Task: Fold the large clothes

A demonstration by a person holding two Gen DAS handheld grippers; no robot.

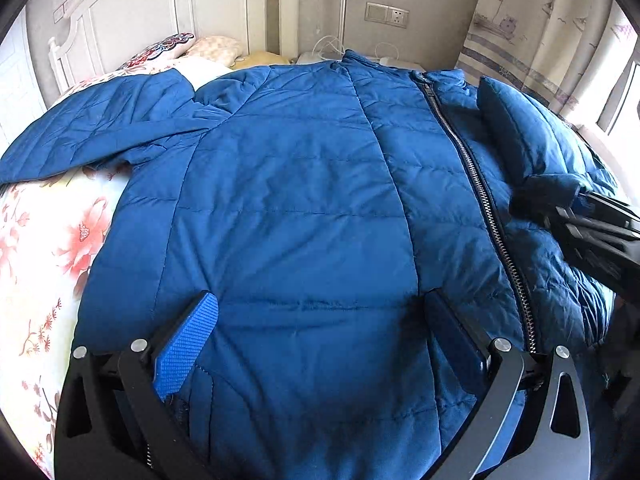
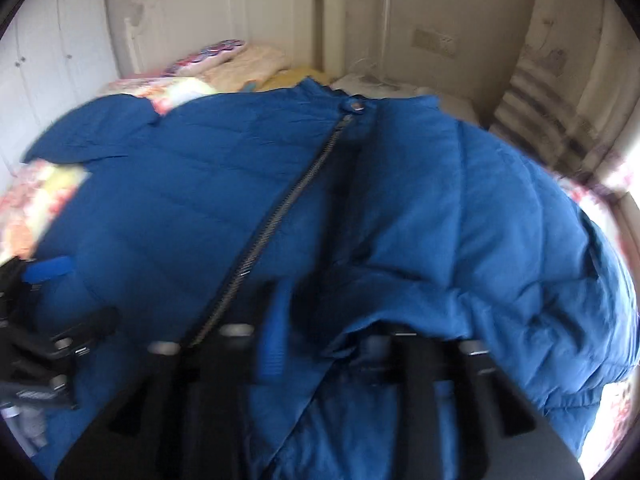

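A blue quilted jacket (image 1: 304,200) lies front-up on the bed, zipped along a dark zipper (image 1: 472,176). One sleeve (image 1: 92,132) stretches out to the left. The other sleeve (image 1: 516,132) is folded in across the jacket's right side. My left gripper (image 1: 320,316) hovers low over the hem, open, its blue-padded fingers (image 1: 188,344) wide apart with only flat fabric below. My right gripper (image 2: 336,344) is blurred, its jaws wide apart. Its left pad (image 2: 272,344) shows bare, and the folded sleeve (image 2: 440,248) drapes over the right finger. In the left wrist view the right gripper (image 1: 560,208) sits at the sleeve's cuff.
The floral bedsheet (image 1: 44,248) shows left of the jacket. Pillows (image 1: 188,48) lie against a white headboard (image 1: 168,4) at the far end. A wall socket (image 1: 386,14) and a curtain (image 1: 552,40) stand behind, with a bright window at the right.
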